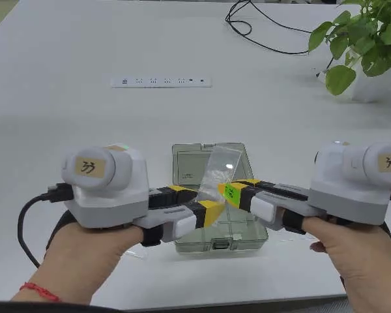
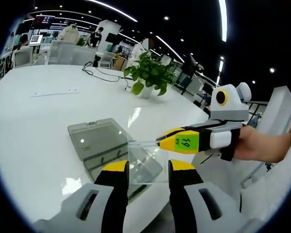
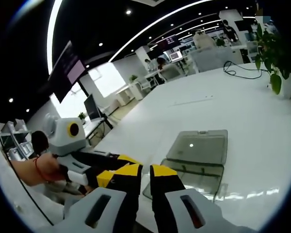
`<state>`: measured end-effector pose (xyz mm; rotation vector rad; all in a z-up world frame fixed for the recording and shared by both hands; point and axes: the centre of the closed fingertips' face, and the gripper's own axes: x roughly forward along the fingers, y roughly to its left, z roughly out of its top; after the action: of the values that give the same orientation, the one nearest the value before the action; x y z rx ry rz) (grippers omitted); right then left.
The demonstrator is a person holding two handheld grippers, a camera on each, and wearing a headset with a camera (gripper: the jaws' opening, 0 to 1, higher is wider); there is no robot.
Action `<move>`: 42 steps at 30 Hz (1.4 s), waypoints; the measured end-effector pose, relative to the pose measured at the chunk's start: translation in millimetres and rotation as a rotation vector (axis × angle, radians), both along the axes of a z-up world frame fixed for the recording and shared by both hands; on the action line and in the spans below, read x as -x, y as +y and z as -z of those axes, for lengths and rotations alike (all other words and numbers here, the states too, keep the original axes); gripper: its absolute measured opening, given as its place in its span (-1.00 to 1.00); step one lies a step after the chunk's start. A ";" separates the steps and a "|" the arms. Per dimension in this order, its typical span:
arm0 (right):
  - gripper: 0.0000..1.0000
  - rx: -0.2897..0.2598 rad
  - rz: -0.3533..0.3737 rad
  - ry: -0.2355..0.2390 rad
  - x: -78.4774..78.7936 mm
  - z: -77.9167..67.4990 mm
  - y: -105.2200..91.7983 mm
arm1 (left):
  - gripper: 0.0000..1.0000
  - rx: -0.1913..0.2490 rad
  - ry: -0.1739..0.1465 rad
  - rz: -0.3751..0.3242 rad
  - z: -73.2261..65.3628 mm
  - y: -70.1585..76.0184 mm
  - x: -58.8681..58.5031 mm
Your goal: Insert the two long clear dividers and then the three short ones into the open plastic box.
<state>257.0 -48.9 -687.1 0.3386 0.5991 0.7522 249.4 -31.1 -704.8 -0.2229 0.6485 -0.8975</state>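
One clear divider (image 1: 223, 166) is held tilted above the open plastic box (image 1: 255, 236), pinched in the closed right gripper (image 1: 229, 190). The left gripper (image 1: 212, 208) flanks its lower edge, presumably for alignment; whether it grips cannot be determined.

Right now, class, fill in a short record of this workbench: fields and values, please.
box: translucent grey plastic box, lid open, on white table
held item: clear rectangular plastic divider, raised over the box
right claw: shut on divider's edge
left claw: at the divider, grip unclear
background: white power strip, green potted plant
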 end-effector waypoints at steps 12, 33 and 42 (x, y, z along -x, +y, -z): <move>-0.87 -0.005 0.041 0.041 -0.1 0.3 -1.5 | -0.39 0.019 0.007 0.008 0.9 -6.1 1.1; -0.87 0.028 0.059 0.102 -7.8 2.0 -21.6 | 0.03 -0.060 -0.055 0.103 20.9 18.3 8.5; -0.87 0.077 0.062 0.122 -12.3 6.7 -32.0 | 0.48 -0.118 -0.145 0.182 32.1 34.7 10.8</move>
<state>269.2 -80.9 -693.7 0.3327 0.7279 0.6502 238.6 3.6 -736.9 0.0080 0.5905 -1.0355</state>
